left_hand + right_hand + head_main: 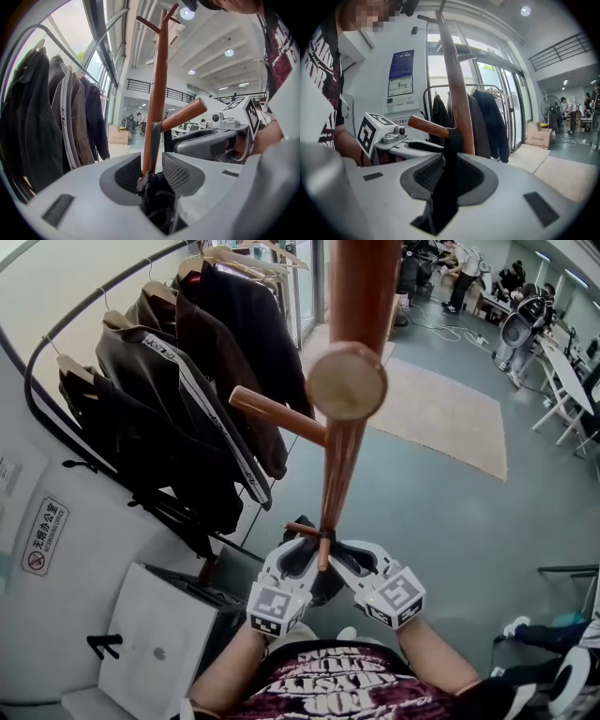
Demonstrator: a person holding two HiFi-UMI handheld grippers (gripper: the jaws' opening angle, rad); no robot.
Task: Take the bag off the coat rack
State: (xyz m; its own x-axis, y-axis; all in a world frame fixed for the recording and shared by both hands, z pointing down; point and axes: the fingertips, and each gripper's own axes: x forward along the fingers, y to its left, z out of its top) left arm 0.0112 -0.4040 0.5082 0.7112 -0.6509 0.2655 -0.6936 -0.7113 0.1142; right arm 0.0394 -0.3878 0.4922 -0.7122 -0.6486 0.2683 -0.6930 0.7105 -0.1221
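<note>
The wooden coat rack (342, 465) stands straight ahead of me, and a short low peg (302, 529) carries the black bag's strap (325, 538). The bag (321, 585) hangs below, between my two grippers. My left gripper (298, 559) is open at the pole's left; in its own view the bag (157, 197) bunches low between the spread pads and the strap (154, 136) rises to the peg (185, 115). My right gripper (354, 561) is open at the right; the strap (450, 159) runs down between its pads from the peg (426, 125) without being pinched.
A curved garment rail with several dark jackets (178, 390) fills the left. A white cabinet (169, 624) stands at the lower left. A beige rug (441, 413) lies beyond the rack, with a fan (516, 334) and desks far right.
</note>
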